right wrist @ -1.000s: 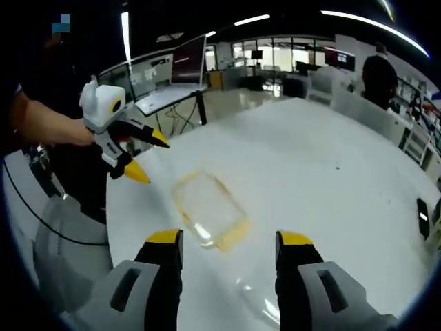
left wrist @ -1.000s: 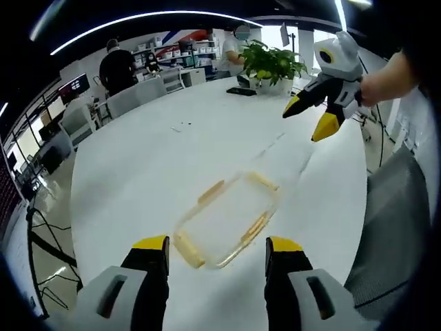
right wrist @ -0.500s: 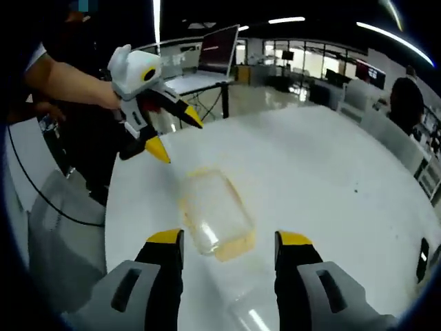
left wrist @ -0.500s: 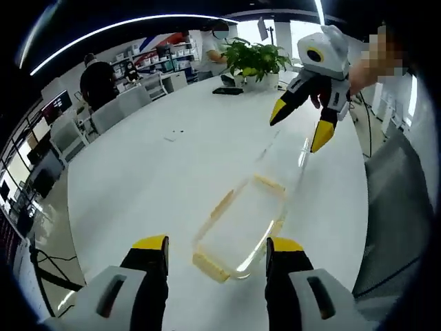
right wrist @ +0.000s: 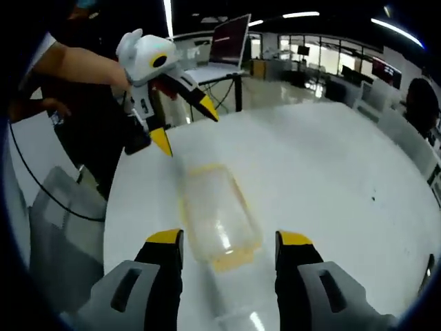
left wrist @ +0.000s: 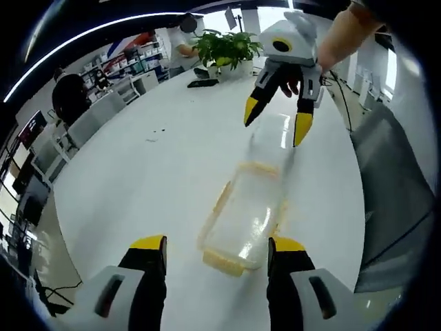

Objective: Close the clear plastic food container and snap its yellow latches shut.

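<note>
1. In the left gripper view, the left gripper (left wrist: pixel 217 249) rises from the bottom edge with its two yellow-tipped jaws spread apart and nothing between them.
2. Just above those tips, at lower centre of the frame, lies the clear container (left wrist: pixel 248 215) on the white table (left wrist: pixel 138 172). It runs lengthwise up and to the right, and its near end sits between the jaw tips — touching or not, I cannot tell.
3. Yellow latches (left wrist: pixel 222 262) show along its near end, its left side and its far end; whether they are snapped down cannot be made out.
4. Above the far end of the container, in the upper centre, the right gripper (left wrist: pixel 274 121) points down at the table, held by a hand at the top right. Its jaws stand apart and hold nothing.
5. A potted plant (left wrist: pixel 224 48) stands at the top of the frame on the far side of the table, with a dark phone (left wrist: pixel 202 83) lying just in front of it. Grey chairs (left wrist: pixel 86 124) line the table's left edge.
6. In the right gripper view, the right gripper (right wrist: pixel 229 248) comes up from the bottom, jaws wide apart and empty.
7. The container (right wrist: pixel 217 215) lies at lower centre, its near yellow end between the jaw tips.
8. At upper left of that frame the left gripper (right wrist: pixel 185 124) hangs over the table's far edge — jaws apart, empty, clear of the container.
</note>
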`<state>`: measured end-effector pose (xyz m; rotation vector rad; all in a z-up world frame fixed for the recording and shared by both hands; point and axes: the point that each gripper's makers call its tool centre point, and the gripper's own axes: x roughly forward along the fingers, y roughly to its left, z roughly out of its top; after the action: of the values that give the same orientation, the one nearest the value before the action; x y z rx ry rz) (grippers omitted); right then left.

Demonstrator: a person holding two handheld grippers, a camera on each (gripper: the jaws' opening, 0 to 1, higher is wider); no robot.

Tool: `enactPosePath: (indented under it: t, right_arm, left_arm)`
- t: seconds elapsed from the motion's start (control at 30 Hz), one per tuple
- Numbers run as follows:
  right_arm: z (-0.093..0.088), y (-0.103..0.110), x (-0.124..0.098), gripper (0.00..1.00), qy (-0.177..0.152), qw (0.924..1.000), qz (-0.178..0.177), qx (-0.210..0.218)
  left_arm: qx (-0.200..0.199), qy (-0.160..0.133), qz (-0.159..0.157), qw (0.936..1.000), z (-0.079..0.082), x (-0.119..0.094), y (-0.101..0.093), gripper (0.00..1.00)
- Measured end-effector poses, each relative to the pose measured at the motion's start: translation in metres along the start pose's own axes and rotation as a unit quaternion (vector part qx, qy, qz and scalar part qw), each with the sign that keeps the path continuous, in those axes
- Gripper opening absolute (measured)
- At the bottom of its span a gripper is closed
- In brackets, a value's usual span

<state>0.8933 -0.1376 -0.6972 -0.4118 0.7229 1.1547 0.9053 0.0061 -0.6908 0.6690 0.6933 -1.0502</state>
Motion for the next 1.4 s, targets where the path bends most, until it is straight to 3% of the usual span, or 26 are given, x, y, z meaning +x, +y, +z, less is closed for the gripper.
enactPosePath:
  t: [0.27,0.4,0.53,0.67,0.9,1.13,1.4]
  right_arm:
    - [-0.013,0.002,0.014,0.52,0.03,0.9984,0.03,-0.038]
    - [-0.023,0.001,0.02,0.52,0.05,0.9959,0.04,-0.064]
    - [-0.032,-0.001,0.023,0.53,0.075,0.9908,0.046,-0.103]
    - [-0.04,0.001,0.028,0.53,0.098,0.9851,0.053,-0.131]
    - [-0.057,0.002,0.04,0.52,0.134,0.9783,0.071,-0.142]
    - [-0.067,0.001,0.048,0.52,0.15,0.9763,0.073,-0.138]
    - [-0.071,0.0,0.052,0.52,0.154,0.9759,0.074,-0.136]
  left_arm:
    - [0.045,0.025,-0.046,0.9976,-0.012,0.014,-0.005,0.54]
    - [0.093,0.047,-0.079,0.9915,-0.019,0.019,-0.01,0.54]
    - [0.118,0.066,-0.117,0.9839,-0.033,0.024,-0.017,0.54]
    - [0.13,0.079,-0.135,0.9792,-0.045,0.03,-0.02,0.55]
    - [0.13,0.085,-0.133,0.9789,-0.054,0.04,-0.011,0.54]
    - [0.126,0.093,-0.128,0.9794,-0.064,0.048,-0.006,0.55]
    - [0.131,0.094,-0.141,0.9768,-0.069,0.056,-0.014,0.55]
